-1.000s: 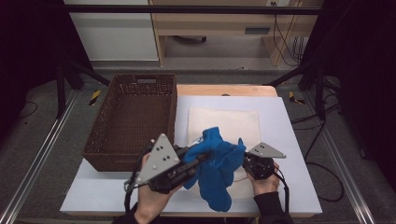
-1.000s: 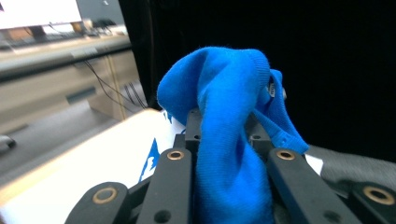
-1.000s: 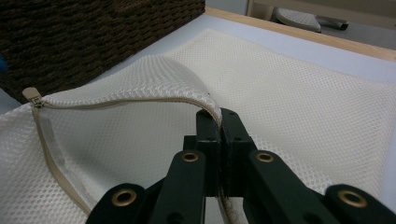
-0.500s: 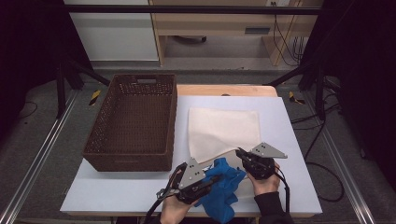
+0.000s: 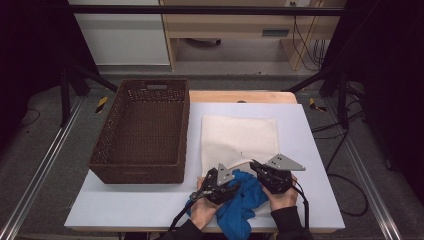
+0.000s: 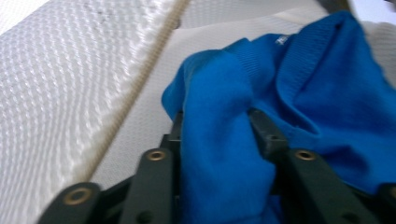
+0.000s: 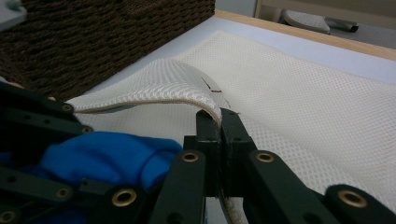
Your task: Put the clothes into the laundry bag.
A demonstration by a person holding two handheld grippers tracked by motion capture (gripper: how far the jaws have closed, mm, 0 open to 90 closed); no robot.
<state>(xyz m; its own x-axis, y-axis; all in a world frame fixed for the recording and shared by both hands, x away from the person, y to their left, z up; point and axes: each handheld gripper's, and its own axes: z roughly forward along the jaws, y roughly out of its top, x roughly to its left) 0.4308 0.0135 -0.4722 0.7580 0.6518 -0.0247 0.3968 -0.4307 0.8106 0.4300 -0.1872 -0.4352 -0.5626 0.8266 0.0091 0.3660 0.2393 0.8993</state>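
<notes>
Presently, 2 tools are seen at the near edge of the white desk [image 5: 150, 210]. The right tool [image 5: 256, 166] is closed tight on the raised edge of a cream mesh bag [image 5: 240, 137], whose near corner is lifted clear of the desk while the rest lies flat; in the right gripper view the jaws are shown pressed together on the bag's hem [image 7: 212, 112]. The left tool [image 5: 231, 187] is positioned just beside it, low over the desk, with a fold of a blue garment [image 5: 245, 202] between its jaws; those jaws have just been opening, and in the left gripper view the cloth [image 6: 219, 140] is bunched between them and touches both. The garment is heaped at the mouth of the bag, partly beneath the lifted corner. A brown wicker basket [image 5: 142, 170] is noted to the left of the bag.
</notes>
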